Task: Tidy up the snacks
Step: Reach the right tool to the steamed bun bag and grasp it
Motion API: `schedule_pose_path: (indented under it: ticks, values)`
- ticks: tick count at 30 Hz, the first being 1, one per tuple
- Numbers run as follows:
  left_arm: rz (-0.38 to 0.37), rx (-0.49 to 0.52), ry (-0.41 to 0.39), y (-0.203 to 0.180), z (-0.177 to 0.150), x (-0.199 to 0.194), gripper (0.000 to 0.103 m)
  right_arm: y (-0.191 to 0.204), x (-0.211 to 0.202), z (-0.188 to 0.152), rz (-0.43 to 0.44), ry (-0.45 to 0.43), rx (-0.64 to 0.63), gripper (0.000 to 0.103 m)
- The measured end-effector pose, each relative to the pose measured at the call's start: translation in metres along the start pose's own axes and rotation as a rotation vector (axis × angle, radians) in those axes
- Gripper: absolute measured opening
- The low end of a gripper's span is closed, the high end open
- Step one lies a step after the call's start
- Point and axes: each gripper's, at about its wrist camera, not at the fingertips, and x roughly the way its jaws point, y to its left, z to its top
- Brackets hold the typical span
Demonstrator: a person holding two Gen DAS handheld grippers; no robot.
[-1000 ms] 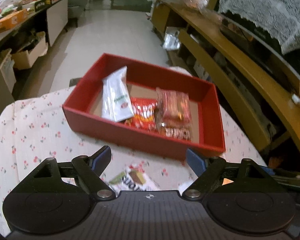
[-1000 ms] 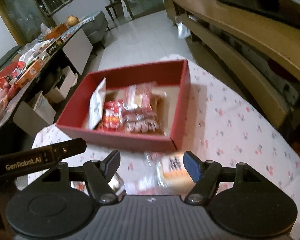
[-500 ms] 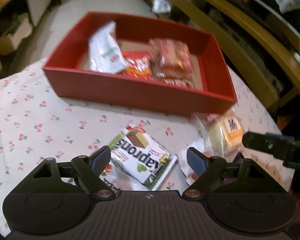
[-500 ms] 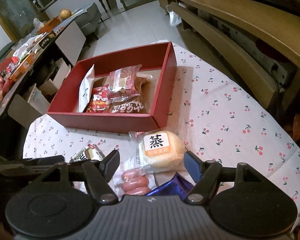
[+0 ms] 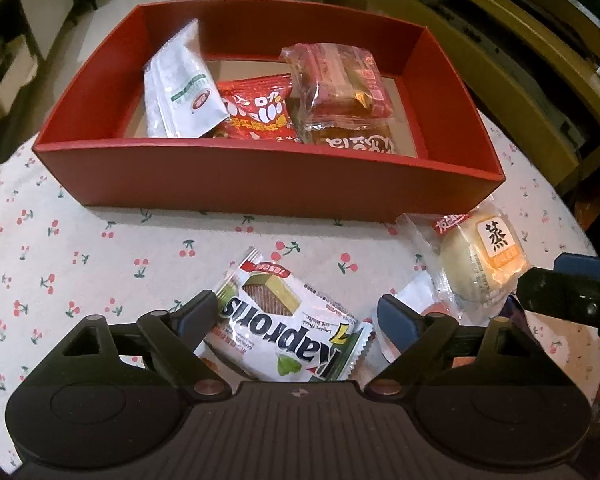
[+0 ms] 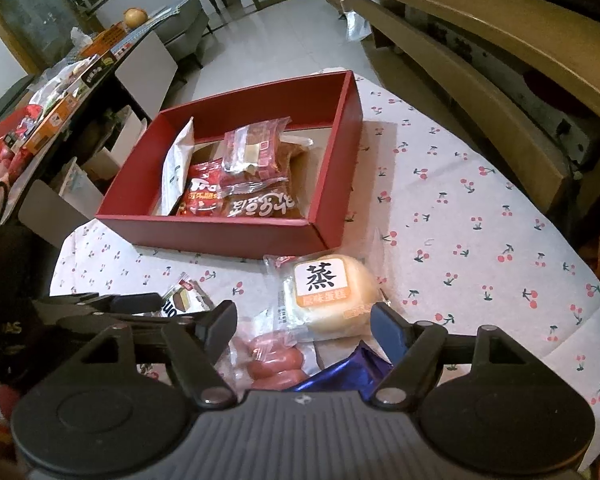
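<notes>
Both grippers opening; left gripper (image 5: 296, 316) has dropped over wafer packet (image 5: 288, 320).

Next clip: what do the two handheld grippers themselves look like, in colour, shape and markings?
Both match: the left gripper and right gripper have black linkage arms ending in blue-padded fingers, silver pivot pins, two round black discs, and a ribbed grey housing with a small crosshair mark. No cables or sleeves show.

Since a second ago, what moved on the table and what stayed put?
The left tool came down toward the table; the green wafer packet now lies between its opening jaws, not gripped yet. The right tool tipped lower over the steamed cake and sausages, jaws opening, holding nothing. The red box and the snacks in it did not move.
</notes>
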Motion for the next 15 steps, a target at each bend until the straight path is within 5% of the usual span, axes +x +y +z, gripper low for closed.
schedule_pose_path:
  ticks: [8,11,13,15]
  values:
    - [0.037,0.067,0.0,-0.014,-0.008,-0.003,0.078,-0.01,0.001,0.004,0.007,0.004,0.042,0.084]
    - [0.034,0.07,-0.007,-0.017,-0.011,-0.01,0.064,-0.014,0.0,0.006,0.009,0.0,0.064,0.084]
    - [0.043,0.072,-0.006,-0.018,-0.012,-0.013,0.042,-0.016,0.001,0.007,0.012,0.004,0.073,0.084]
    - [0.028,0.073,0.002,-0.018,-0.013,-0.013,0.044,-0.017,0.003,0.008,0.009,0.008,0.077,0.084]
